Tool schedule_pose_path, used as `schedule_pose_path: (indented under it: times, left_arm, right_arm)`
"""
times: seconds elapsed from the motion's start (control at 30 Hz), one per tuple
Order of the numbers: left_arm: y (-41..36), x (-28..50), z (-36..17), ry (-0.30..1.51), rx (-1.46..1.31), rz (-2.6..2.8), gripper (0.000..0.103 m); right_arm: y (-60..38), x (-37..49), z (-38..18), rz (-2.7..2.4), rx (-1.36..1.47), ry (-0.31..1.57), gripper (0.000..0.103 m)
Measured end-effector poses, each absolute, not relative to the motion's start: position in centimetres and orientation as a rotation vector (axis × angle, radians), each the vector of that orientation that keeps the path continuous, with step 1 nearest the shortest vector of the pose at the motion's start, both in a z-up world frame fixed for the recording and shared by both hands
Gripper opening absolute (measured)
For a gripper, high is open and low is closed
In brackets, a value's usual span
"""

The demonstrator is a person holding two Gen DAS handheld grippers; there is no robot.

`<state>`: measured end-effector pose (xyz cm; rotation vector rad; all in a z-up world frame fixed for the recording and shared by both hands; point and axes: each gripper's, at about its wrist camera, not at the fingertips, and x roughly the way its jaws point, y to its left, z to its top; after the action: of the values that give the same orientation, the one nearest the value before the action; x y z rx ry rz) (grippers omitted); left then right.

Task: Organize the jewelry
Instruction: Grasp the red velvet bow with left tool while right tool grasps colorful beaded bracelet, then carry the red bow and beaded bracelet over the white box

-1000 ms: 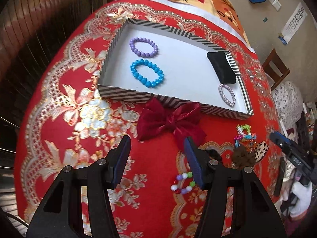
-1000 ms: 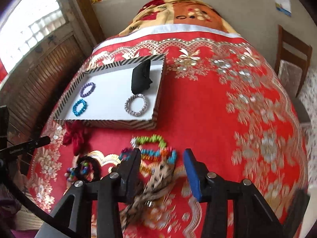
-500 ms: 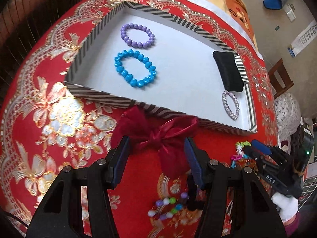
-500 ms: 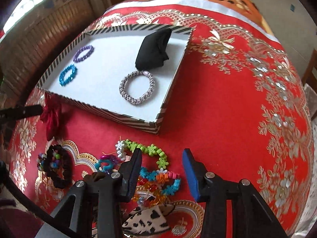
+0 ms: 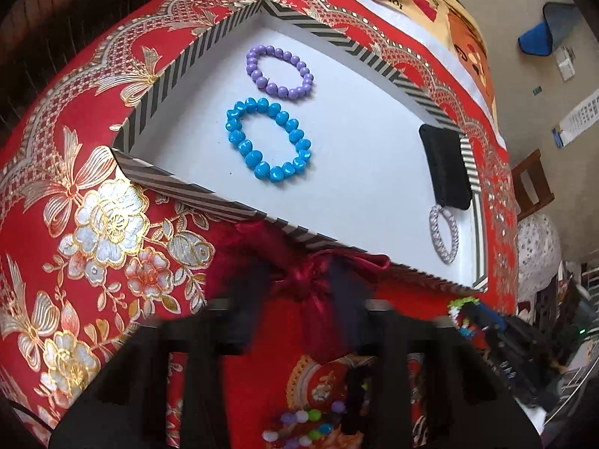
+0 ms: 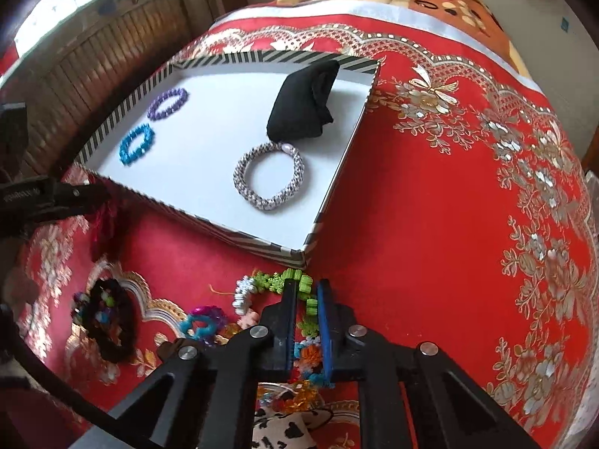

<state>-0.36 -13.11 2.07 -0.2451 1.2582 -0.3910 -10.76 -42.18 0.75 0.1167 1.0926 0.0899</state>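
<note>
Left wrist view: the left gripper [image 5: 295, 314] is blurred, its jaws open astride the dark red satin bow [image 5: 299, 262], which lies on the red embroidered cloth [image 5: 75, 194] against the near wall of the striped tray [image 5: 179, 183]. Closing now could catch only a loose loop, or nudge the tray wall and shift the blue bead bracelet [image 5: 267, 138] and purple bead bracelet [image 5: 279, 73] inside.

Right wrist view: the right gripper [image 6: 307, 321] has its jaws nearly shut around the green bead bracelet [image 6: 295, 280], just beside the tray's near corner. The bracelet lies tangled among other trinkets; lifting may drag the multicolored beaded piece [image 6: 310, 359] along or let beads slip.
</note>
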Motion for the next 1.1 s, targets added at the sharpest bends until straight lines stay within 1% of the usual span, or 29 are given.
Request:
schedule_pose_path:
  times: [0.07,0.13,0.17,0.47,0.73,1.1]
  left_arm:
    - [-12.9,-0.3,2.1,1.252,-0.249,-0.417,0.020]
    - [-12.8,-0.5,2.5,1.241,-0.238,-0.440,0.009]
    - [-12.6,-0.6,2.7,1.236,-0.232,-0.446,0.006]
    - [-11.0,-2.3,5.2,1.185,-0.208,-0.495,0.004]
    - [-10.5,-3.2,8.0,1.132,-0.180,-0.516,0.004]
    - [-10.5,-1.8,11.3,1.053,-0.145,-0.514,0.004]
  right_arm:
    - [-42.3,-11.1,1.4,0.090,0.137,1.076,0.010]
    - [-42.5,-11.5,2.3,0.087,0.152,1.054,0.010]
    - [-42.5,-11.6,2.8,0.084,0.155,1.042,0.010]
    - [-42.3,-13.3,7.2,0.069,0.165,0.941,0.009]
    - [-42.1,-14.5,10.1,0.065,0.166,0.878,0.009]
    - [-41.9,-14.1,13.2,0.083,0.170,0.819,0.009]
